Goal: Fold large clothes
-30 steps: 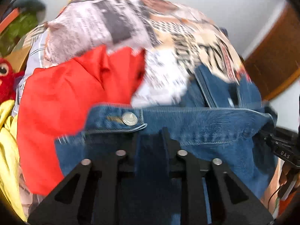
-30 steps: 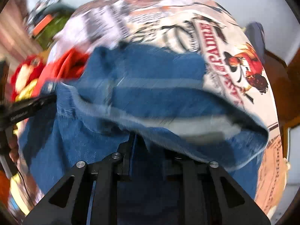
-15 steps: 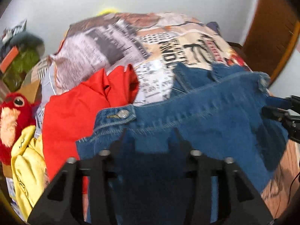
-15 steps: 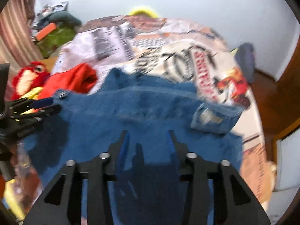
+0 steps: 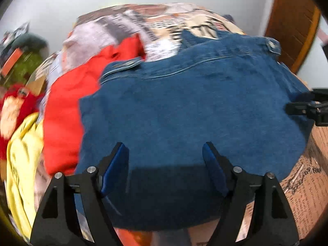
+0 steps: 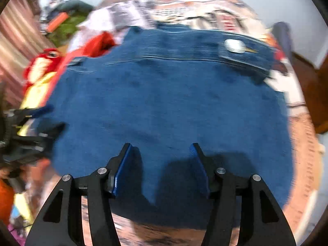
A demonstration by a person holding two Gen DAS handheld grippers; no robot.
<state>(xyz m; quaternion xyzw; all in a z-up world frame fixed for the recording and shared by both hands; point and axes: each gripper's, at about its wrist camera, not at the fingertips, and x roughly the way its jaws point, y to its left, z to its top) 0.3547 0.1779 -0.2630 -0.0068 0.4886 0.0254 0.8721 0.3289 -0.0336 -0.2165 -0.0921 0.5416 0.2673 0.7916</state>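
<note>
On the far left edge of the bed, I log a yellow garment (image 5: 22,160) beside a red plush toy (image 5: 14,106), then a red garment (image 5: 67,110) partly under the denim garment (image 5: 184,110), which lies spread over the printed bedspread (image 5: 307,184) in the middle.

Left gripper (image 5: 165,160): fingers wide apart, nothing between them, hovering over the near denim edge. Right gripper (image 6: 161,160): fingers likewise apart, empty, above the same hem.

Step in hand, as I judge it: denim laid flat, next fold pending. To do it well I would smooth the cloth first, pinch both near corners at matching points, and lift evenly so the hem lands parallel to the waistband seam; catching the red garment underneath would spoil the fold.

Views differ. Left wrist shows the wooden door (image 5: 291,26) and both waistband buttons. Right wrist shows a striped curtain (image 6: 16,47) at left and the denim's right border against the bedspread. Both are motion-blurred.
</note>
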